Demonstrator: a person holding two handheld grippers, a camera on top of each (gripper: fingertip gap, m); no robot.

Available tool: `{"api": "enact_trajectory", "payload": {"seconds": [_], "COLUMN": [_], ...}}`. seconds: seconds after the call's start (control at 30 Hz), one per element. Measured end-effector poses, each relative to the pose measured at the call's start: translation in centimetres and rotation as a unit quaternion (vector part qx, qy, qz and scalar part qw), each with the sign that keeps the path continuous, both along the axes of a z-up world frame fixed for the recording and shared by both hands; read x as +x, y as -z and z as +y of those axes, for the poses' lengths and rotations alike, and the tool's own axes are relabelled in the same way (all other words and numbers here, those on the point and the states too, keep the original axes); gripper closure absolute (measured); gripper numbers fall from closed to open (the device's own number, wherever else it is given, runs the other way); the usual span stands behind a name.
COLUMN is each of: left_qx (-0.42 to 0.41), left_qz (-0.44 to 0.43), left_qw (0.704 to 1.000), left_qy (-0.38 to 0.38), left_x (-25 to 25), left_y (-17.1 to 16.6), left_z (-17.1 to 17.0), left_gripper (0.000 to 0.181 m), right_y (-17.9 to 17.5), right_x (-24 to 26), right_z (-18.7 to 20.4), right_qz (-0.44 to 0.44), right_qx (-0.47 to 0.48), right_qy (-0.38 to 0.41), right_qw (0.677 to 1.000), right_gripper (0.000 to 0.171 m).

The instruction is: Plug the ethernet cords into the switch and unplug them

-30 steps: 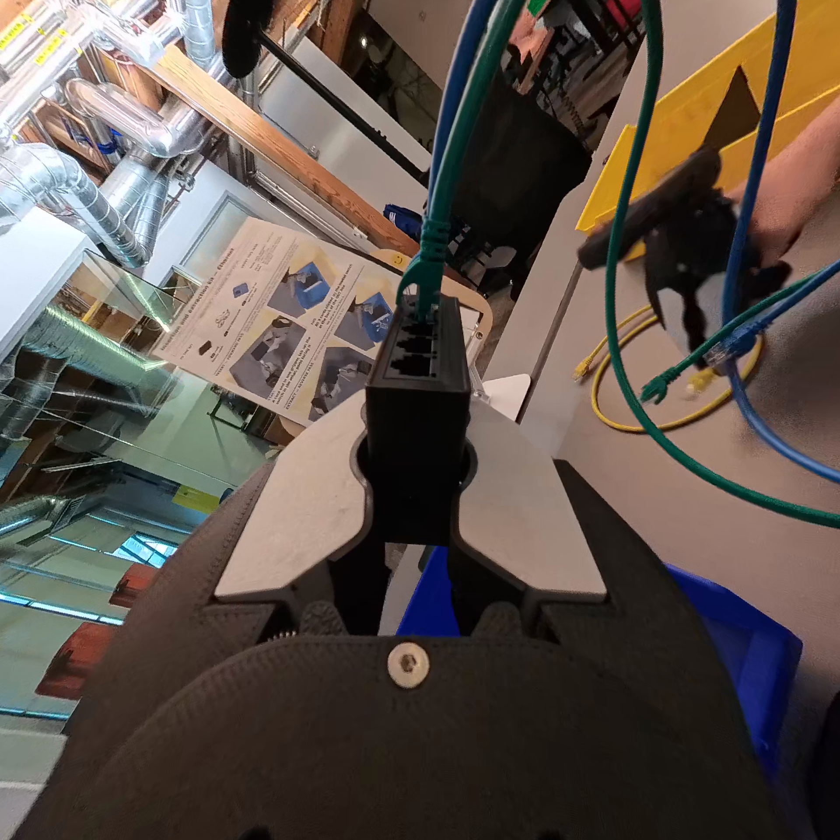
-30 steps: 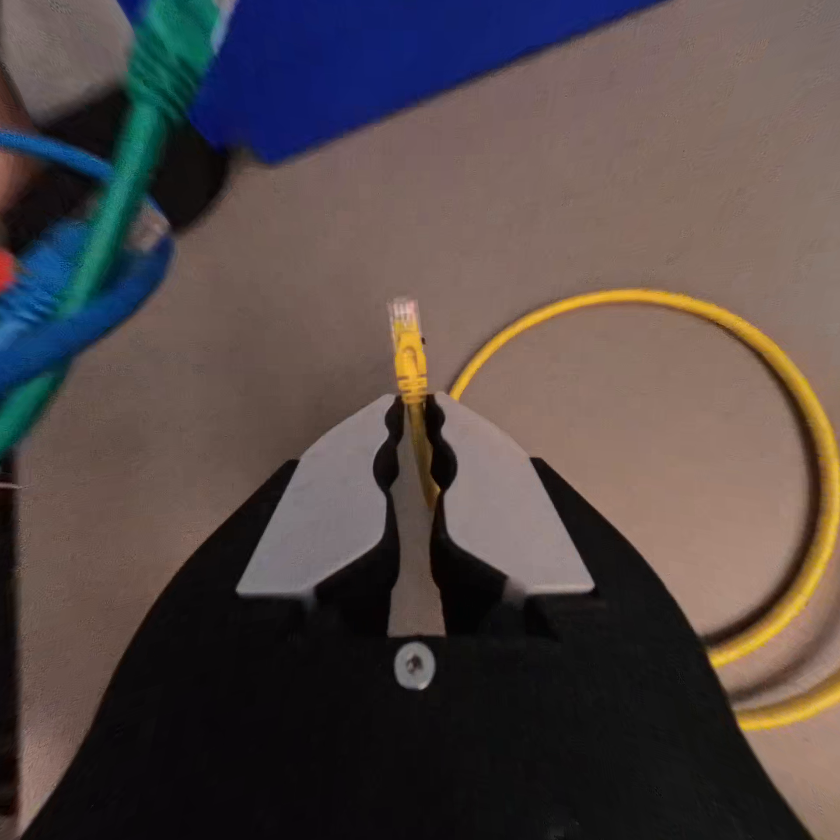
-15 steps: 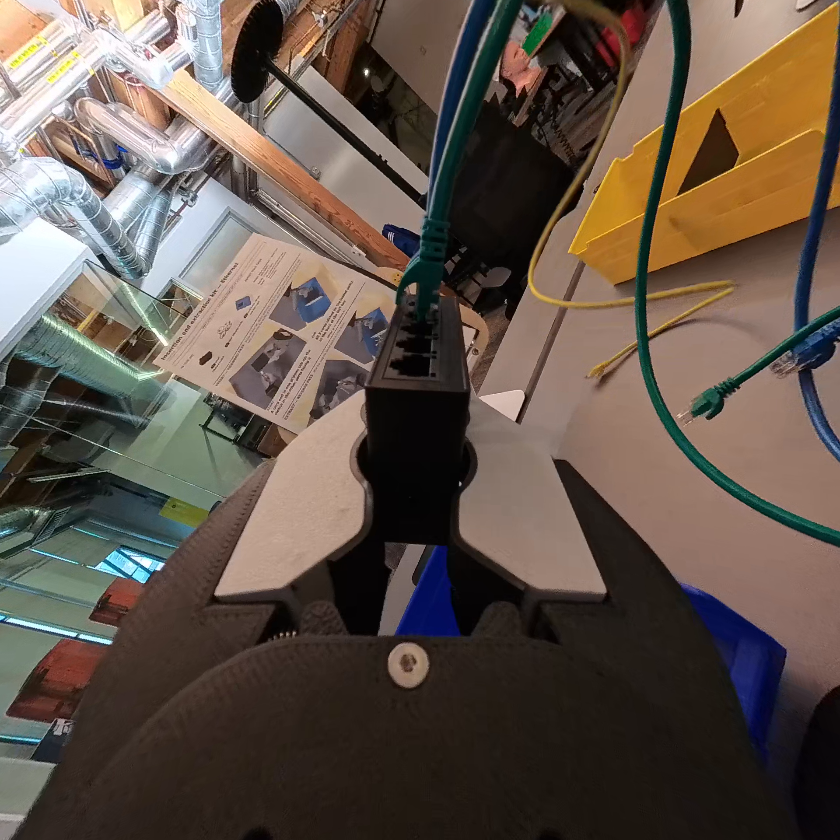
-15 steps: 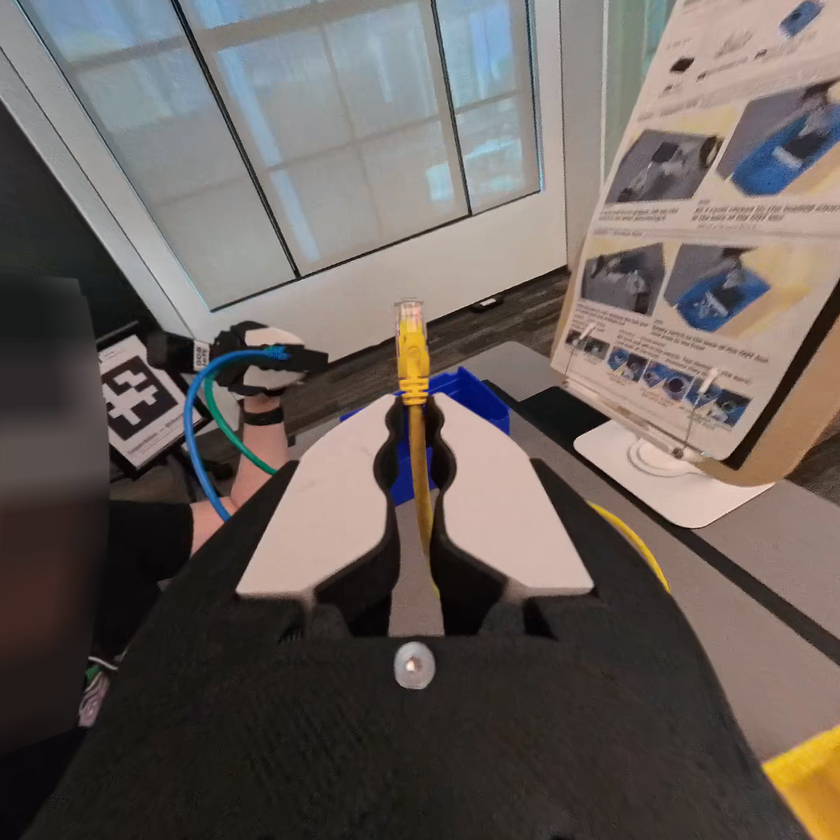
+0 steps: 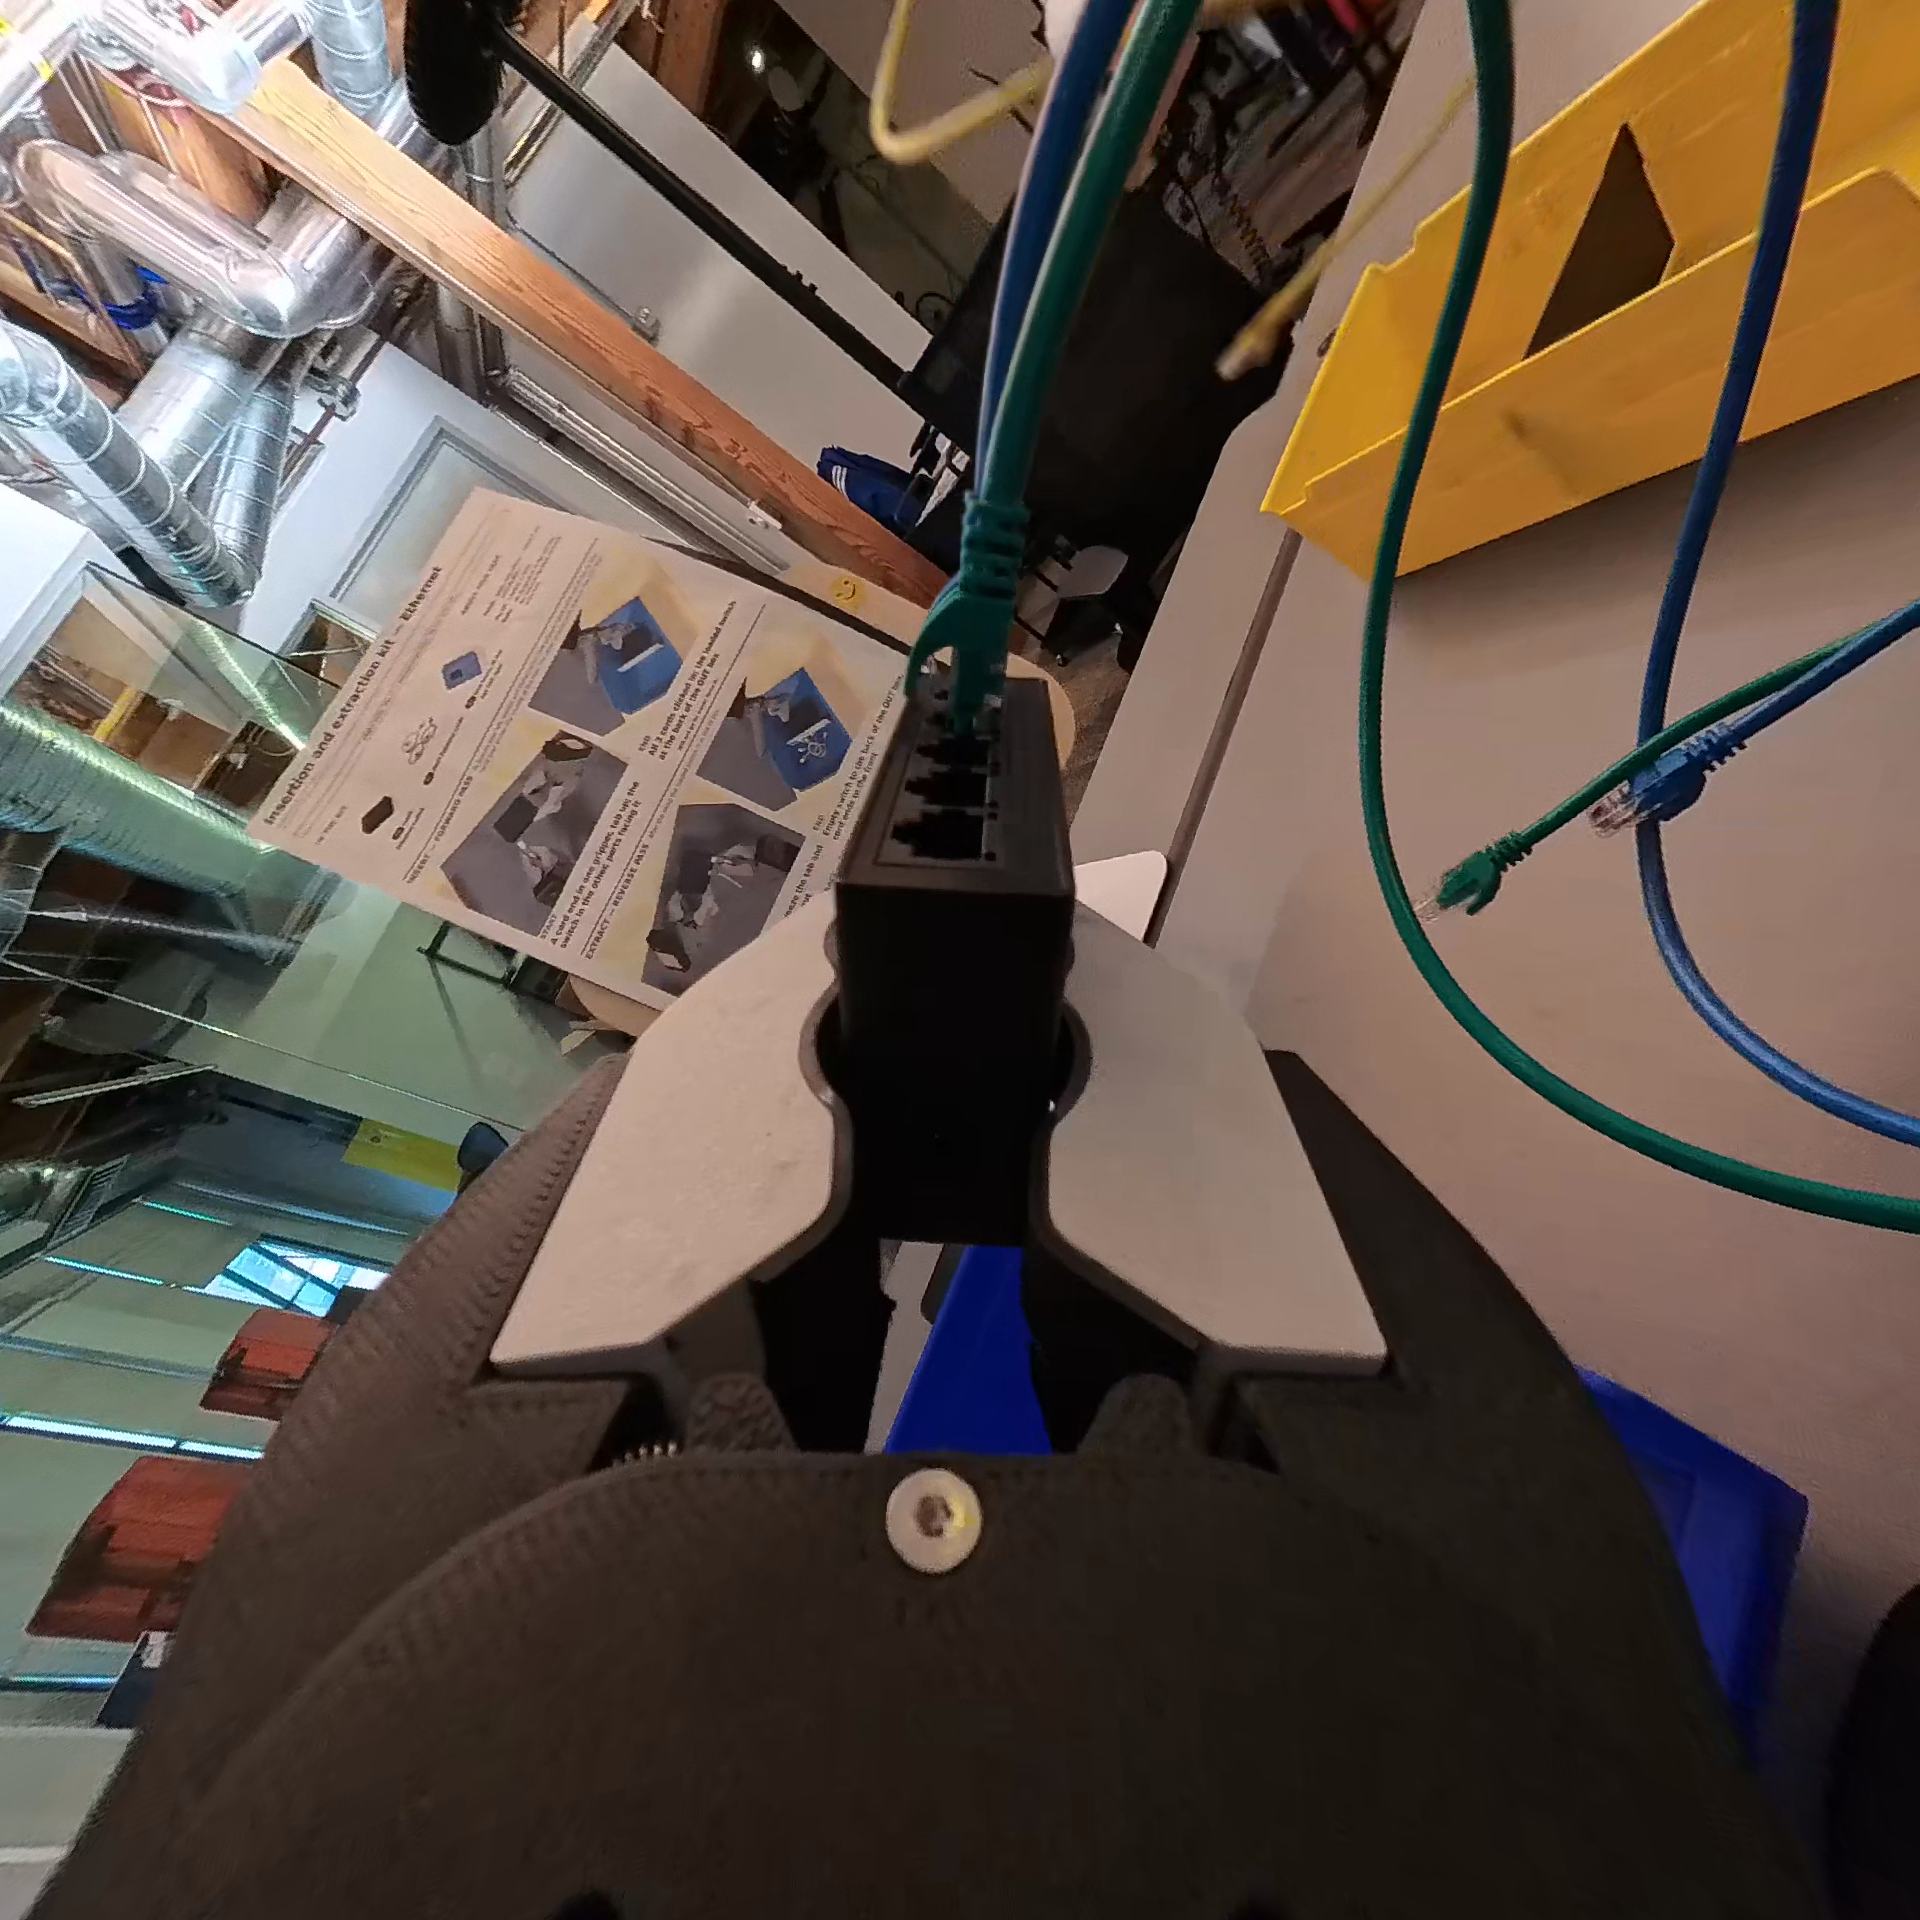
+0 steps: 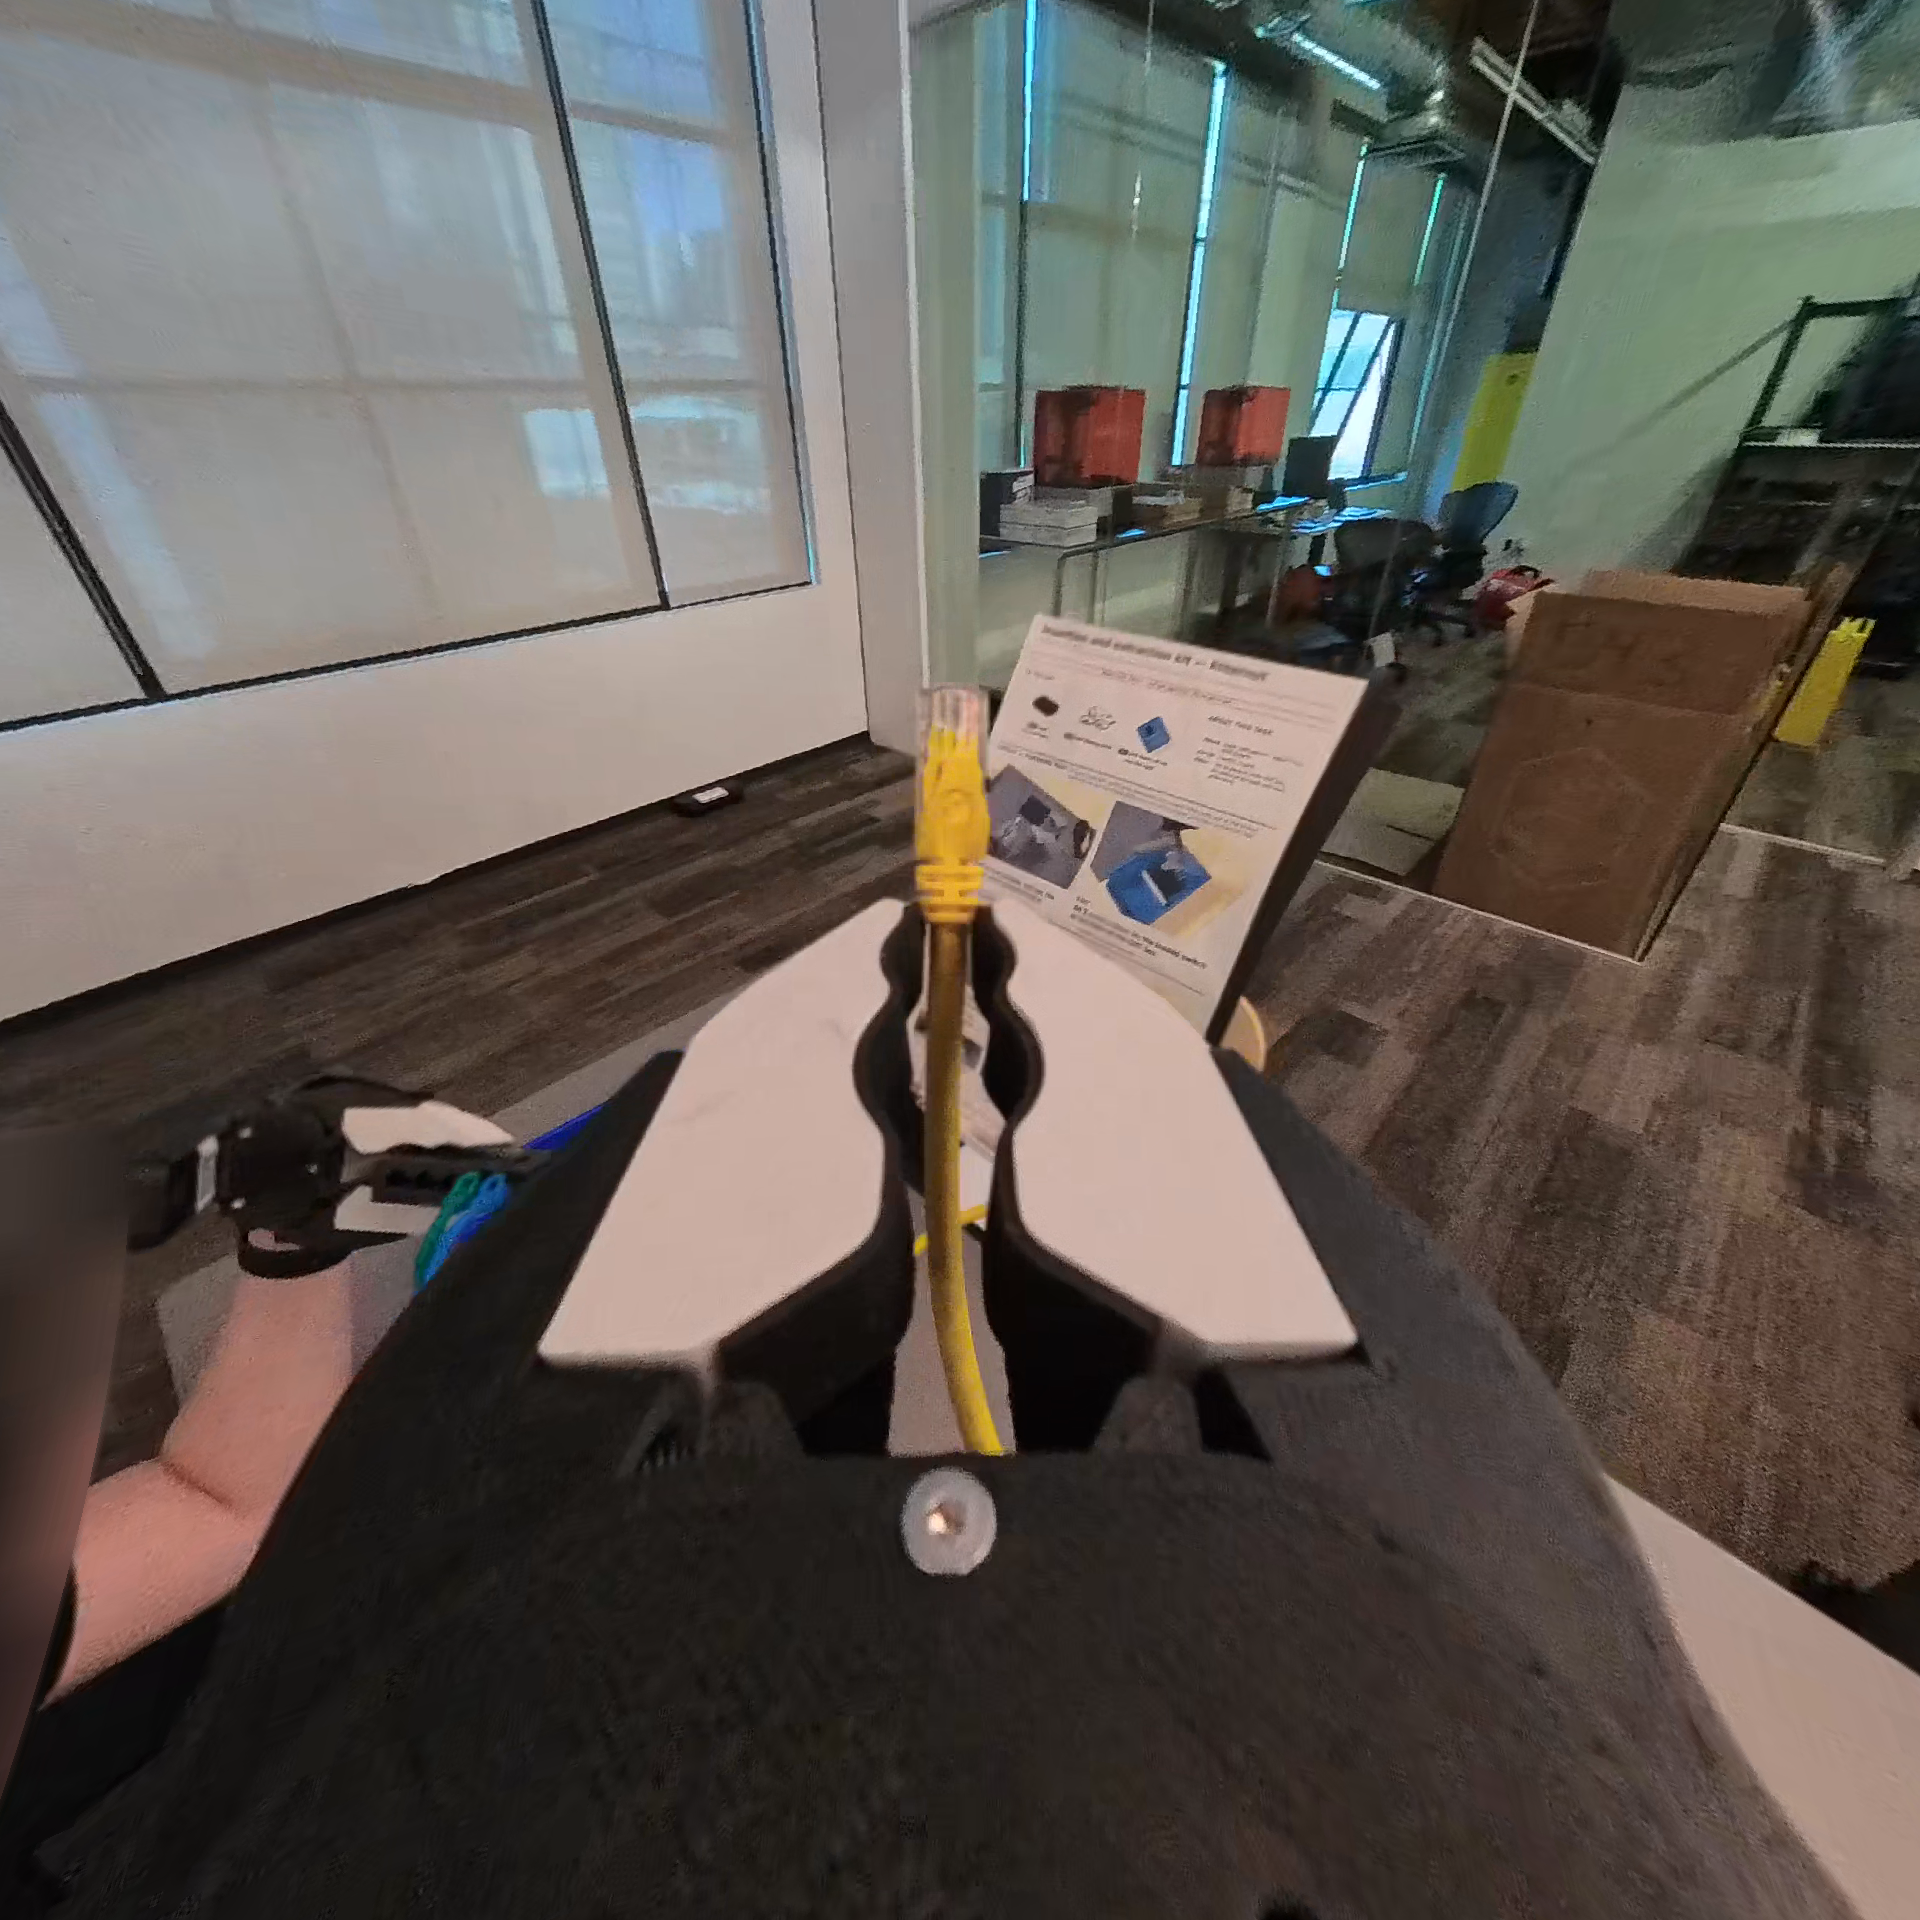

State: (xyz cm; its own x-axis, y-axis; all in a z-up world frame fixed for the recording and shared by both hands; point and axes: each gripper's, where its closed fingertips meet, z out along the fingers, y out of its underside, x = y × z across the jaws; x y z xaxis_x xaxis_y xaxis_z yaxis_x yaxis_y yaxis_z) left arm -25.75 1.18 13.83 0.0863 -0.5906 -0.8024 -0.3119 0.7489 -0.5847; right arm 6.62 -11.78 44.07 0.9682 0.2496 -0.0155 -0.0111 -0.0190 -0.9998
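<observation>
- Left claw (image 5: 954,1049) is clamped on the black switch (image 5: 961,914), held up off the table (image 5: 1558,987).
- Green cord (image 5: 982,582) sits in the far port; a blue cord (image 5: 1003,260) runs alongside, its seating hidden.
- Right claw (image 6: 943,935) pinches the yellow cord (image 6: 948,800), not yet plugged in.
- Near ports look empty; unplugging is still to come.

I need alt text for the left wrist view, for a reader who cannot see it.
The left gripper clamps a black switch with a green cord plugged into a far port. Loose green and blue cord ends hang over a grey table near a yellow bin.
</observation>
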Motion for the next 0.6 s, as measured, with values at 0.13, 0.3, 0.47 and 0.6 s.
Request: {"api": "enact_trajectory", "payload": {"seconds": [0.13,0.3,0.47,0.6], "left_qx": [0.002,-0.003,-0.010,-0.010], "left_qz": [0.002,-0.010,-0.014,-0.009], "left_qw": [1.000,1.000,1.000,1.000], "left_qy": [0.003,0.008,0.008,0.004], "left_x": [0.2,-0.2,-0.4,-0.2], "left_y": [0.1,-0.4,-0.5,-0.2], "left_z": [-0.2,-0.3,-0.1,0.1], "left_gripper": [0.152,0.151,0.152,0.151], "right_y": [-1.0,0.7,4.4,7.8], "right_x": [2.6,5.1,6.2,7.2], "right_z": [-1.8,-3.5,-4.2,-4.3], "right_qz": [-0.002,0.012,0.010,0.014], "right_qx": [-0.004,-0.015,-0.061,-0.099], "right_qy": [0.048,0.061,0.055,0.060], "right_qw": [0.999,0.998,0.997,0.993], "right_gripper": [0.160,0.160,0.160,0.160]}}
